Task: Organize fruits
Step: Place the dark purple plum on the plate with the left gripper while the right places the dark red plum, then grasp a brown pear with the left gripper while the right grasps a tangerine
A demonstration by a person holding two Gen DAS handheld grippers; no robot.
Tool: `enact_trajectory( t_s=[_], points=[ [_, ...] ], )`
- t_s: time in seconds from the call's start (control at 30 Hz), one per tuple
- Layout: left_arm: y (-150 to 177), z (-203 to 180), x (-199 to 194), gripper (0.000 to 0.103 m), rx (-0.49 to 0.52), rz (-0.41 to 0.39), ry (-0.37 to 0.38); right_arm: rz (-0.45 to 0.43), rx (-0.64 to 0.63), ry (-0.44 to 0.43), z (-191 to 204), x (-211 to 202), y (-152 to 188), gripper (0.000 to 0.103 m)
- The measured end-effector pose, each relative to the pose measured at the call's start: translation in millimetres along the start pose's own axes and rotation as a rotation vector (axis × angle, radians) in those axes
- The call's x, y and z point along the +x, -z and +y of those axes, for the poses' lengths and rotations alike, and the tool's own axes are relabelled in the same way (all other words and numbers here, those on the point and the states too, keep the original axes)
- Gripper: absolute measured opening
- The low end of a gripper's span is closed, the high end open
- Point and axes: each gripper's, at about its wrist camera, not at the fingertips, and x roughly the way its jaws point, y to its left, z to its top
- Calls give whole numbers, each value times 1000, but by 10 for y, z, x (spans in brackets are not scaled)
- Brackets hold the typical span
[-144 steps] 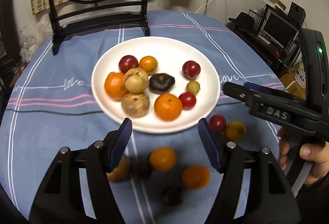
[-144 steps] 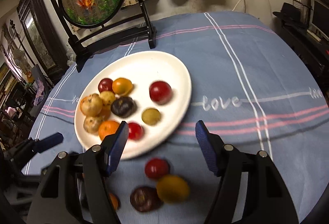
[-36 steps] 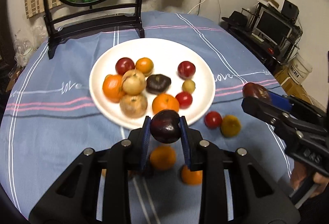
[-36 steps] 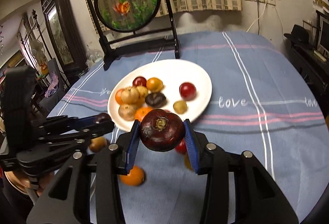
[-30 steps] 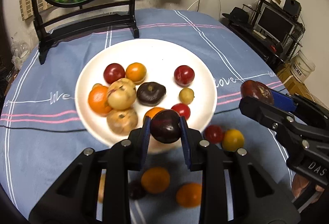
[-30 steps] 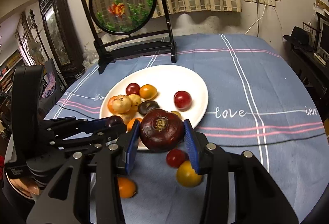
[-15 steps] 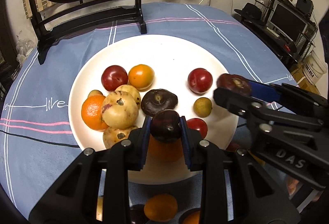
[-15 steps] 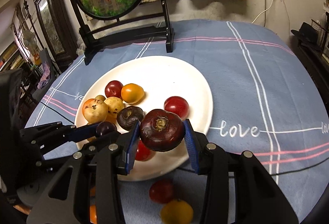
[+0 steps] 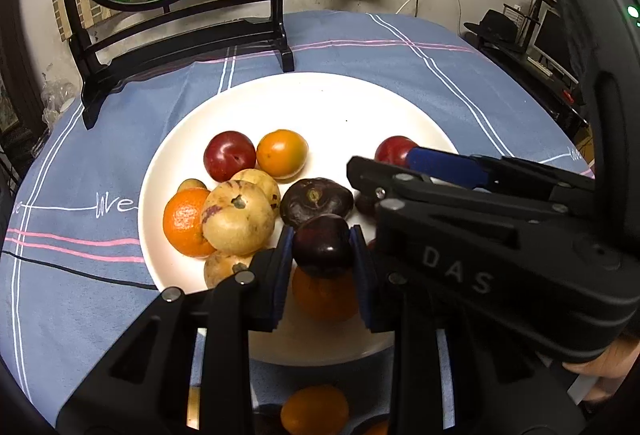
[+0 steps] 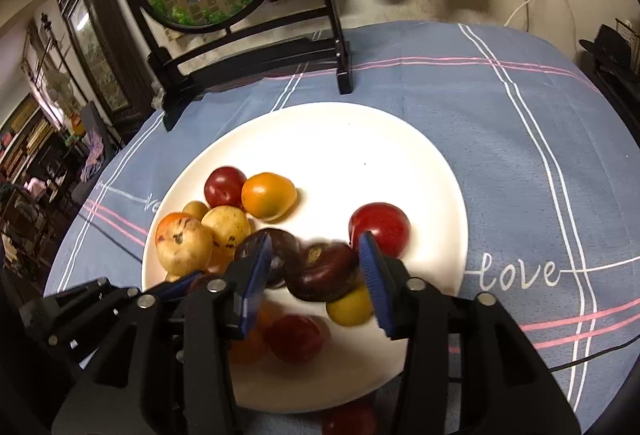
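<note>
While the left gripper [image 9: 322, 249] holds a dark plum [image 9: 322, 245] clamped above the white plate's [image 9: 320, 103] near edge, beside the mangosteen [image 9: 316, 200], the right gripper [image 10: 316, 275] has its jaws apart. Its dark fruit [image 10: 324, 273] sits blurred between them, apparently released onto the plate's near-right part. Judgement: left release comes next, straight down.

The plate [image 9: 248, 107] looks like glossy white glazed ceramic. Under it lies a matt blue woven cloth [image 10: 520, 139]. The left gripper [image 9: 322, 263] is matt black plastic with ribbed blue pads and small metal screws — it pinches a smooth, shiny dark plum [image 9: 322, 245]. The orange [image 9: 182, 221] has dimpled, rough-looking skin.
</note>
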Motion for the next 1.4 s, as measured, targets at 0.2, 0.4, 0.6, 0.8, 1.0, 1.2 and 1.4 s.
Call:
enact_trajectory(
  t_s=[0.2, 0.4, 0.6, 0.8, 1.0, 1.2, 1.4],
  points=[
    [5, 19, -40, 48, -10, -4, 19, -9, 14, 3, -65, -130, 56, 59],
    [74, 27, -254, 56, 20, -44, -12, -8, 72, -28, -169, -362, 200, 64],
    [208, 99, -589, 61, 23, -85, -3, -23, 87, -19, -190, -590, 320, 64],
    [499, 264, -914, 64, 19, -110, -35, -29, 110, -17, -212, -838, 543, 64],
    [877, 490, -1038, 64, -5, -82, -78, -24, 133, 6, -268, -1071, 894, 64],
    [1190, 596, -1139, 65, -40, -69, -73, -15, 165, -9, -261, -1223, 1231, 64],
    [1437, 597, -1168, 65, -30, -51, -84, 31, 110, -4, -94, -1218, 1478, 64]
  ],
)
